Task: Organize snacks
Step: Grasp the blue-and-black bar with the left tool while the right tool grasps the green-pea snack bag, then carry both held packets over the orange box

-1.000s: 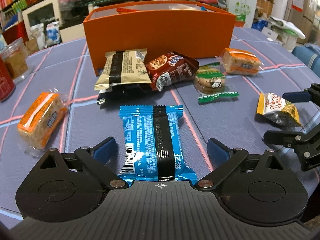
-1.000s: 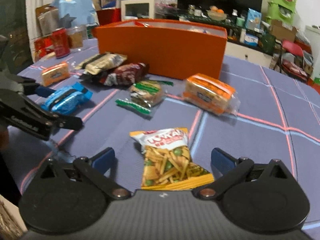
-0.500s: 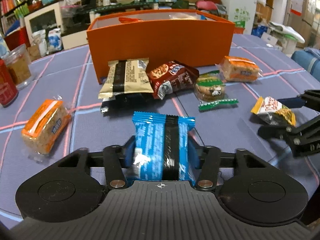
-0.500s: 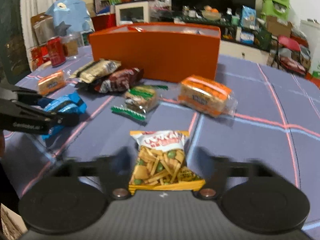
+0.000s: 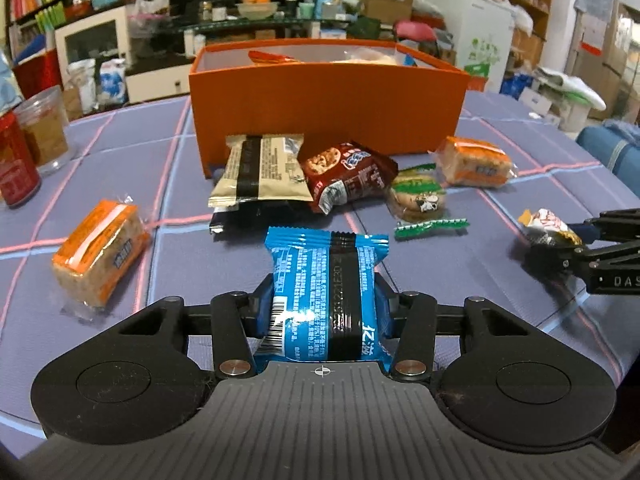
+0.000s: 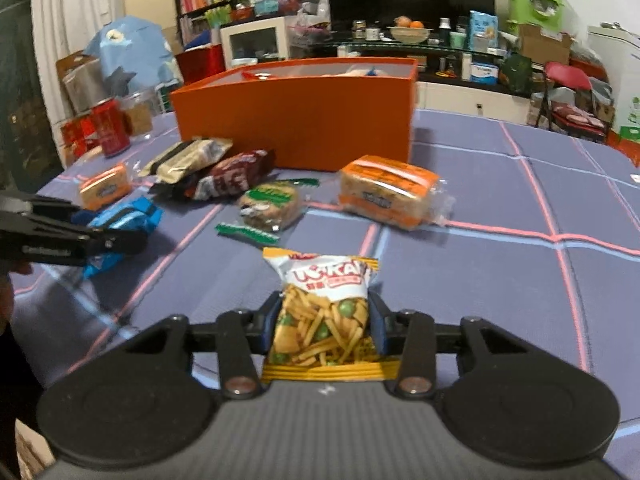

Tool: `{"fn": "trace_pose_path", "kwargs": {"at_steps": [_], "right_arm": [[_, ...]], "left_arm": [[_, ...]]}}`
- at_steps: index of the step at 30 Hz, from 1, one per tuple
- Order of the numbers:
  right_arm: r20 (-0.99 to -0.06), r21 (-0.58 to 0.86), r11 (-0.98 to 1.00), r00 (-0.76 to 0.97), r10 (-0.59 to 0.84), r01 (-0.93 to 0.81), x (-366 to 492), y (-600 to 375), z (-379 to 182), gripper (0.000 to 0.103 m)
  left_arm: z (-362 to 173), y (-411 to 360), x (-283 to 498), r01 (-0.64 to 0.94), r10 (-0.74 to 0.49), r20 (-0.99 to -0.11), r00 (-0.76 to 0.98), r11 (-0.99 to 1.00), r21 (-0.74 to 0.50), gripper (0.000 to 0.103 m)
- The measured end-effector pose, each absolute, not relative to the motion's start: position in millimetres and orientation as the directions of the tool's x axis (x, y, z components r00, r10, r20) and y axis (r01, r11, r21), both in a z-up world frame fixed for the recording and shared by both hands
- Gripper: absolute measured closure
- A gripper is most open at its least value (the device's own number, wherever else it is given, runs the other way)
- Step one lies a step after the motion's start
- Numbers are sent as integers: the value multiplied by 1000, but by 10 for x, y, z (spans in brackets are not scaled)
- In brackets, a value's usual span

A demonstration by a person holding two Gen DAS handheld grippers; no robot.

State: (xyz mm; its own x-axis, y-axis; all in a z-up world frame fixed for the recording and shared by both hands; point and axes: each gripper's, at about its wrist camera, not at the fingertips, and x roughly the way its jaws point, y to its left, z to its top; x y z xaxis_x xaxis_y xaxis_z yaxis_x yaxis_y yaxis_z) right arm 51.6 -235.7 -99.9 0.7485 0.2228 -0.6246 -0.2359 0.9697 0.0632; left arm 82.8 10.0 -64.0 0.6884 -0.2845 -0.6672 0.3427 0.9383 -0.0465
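My left gripper [image 5: 325, 308] is shut on a blue snack packet [image 5: 326, 280] and holds it above the table. My right gripper [image 6: 323, 322] is shut on a yellow snack bag with pea and stick pictures [image 6: 324, 308], lifted off the cloth. An open orange box [image 5: 328, 96] stands at the back with some snacks inside; it also shows in the right wrist view [image 6: 296, 120]. Between me and the box lie a beige packet [image 5: 260, 170], a brown cookie packet [image 5: 348, 174], a green-wrapped biscuit [image 5: 418, 198] and two orange-wrapped cakes [image 5: 98, 250] [image 5: 474, 162].
The table has a purple cloth with pink lines [image 5: 500, 248]. A red can [image 5: 16, 164] and a clear jar [image 5: 44, 132] stand at the far left. Shelves, boxes and a cabinet fill the room behind the table.
Both grippers were open around their packets a second ago. Both have closed on them and lifted them, and the views have risen toward the orange box.
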Motion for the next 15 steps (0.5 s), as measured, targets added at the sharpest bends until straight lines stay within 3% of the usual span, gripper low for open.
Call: {"fn": "trace_pose_path", "kwargs": {"at_steps": [3, 4, 6, 8, 10, 12, 13, 15], "right_arm": [[-631, 41, 969, 746, 214, -244, 531, -2309, -1016, 51], [-633, 32, 968, 744, 211, -248, 532, -2295, -1022, 43], [-639, 18, 968, 742, 203, -250, 542, -2270, -1036, 34], [-638, -2, 967, 745, 194, -253, 542, -2251, -1047, 32], [-635, -2, 967, 748, 195, -254, 541, -2255, -1054, 31], [-629, -9, 966, 753, 194, -257, 530, -2263, -1041, 44], [-625, -2, 965, 754, 202, -260, 523, -2267, -1018, 59], [-601, 48, 966, 765, 231, -254, 489, -2321, -952, 59]], "left_arm": [[-704, 61, 847, 349, -268, -699, 663, 937, -28, 92], [-701, 35, 834, 353, -257, -701, 665, 936, -9, 91], [-716, 3, 821, 356, -246, -705, 665, 934, 10, 68], [-740, -13, 812, 346, -225, -703, 675, 938, 33, 58], [-750, 8, 825, 349, -239, -702, 671, 937, 16, 63], [-734, 44, 835, 338, -243, -693, 679, 941, 2, 95], [-712, 54, 844, 333, -235, -694, 680, 943, 7, 95], [-610, 113, 827, 303, -235, -671, 703, 953, -17, 96]]}}
